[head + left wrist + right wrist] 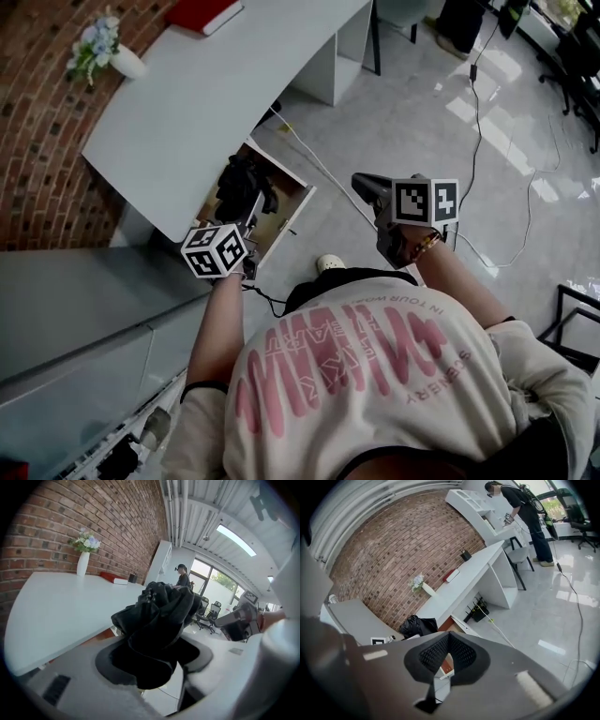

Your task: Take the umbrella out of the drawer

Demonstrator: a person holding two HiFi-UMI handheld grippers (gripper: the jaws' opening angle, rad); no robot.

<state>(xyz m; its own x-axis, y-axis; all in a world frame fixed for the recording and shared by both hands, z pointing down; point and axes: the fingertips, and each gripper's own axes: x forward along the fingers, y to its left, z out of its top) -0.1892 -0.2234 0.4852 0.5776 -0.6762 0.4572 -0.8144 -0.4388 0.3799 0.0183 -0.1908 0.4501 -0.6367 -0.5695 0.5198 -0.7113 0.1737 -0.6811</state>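
Left claw [251, 204] is clamped tight on the black folded umbrella [242, 183], which hangs above the open drawer [298, 208] under the white bench [216, 94] and seems clear of it. Right claw [364, 186] is pinched together, empty, well apart on the right. Umbrella is probably light, with floppy fabric over a stiff core, so loose folds may slip. Best hold is mid-body or the handle.

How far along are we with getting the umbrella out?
Done: the drawer is open and the left gripper is shut on the black umbrella. In hand: the umbrella looks lifted to about the height of the desk, above the drawer. Left: carry it clear. The right gripper is shut and empty.
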